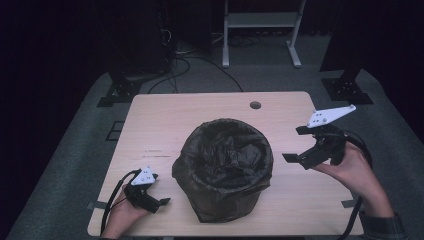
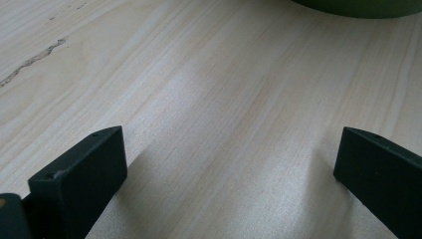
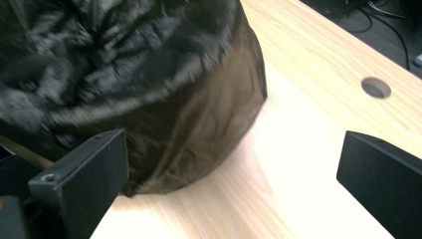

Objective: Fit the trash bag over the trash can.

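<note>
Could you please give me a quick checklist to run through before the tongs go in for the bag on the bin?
1. Left tongs open: ok.
2. Right tongs open: ok.
3. Bag draped over the bin rim: ok.
4. Table free around the bin: ok.
5. Tongs touching the bag: not ok, both apart from it.
6. Bin steady under the bag: cannot tell.

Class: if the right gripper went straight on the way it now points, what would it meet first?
Probably the black plastic bag lining the round bin: the right gripper, jaws open, points at its side, with bare table between. Depth is uncertain.
</note>
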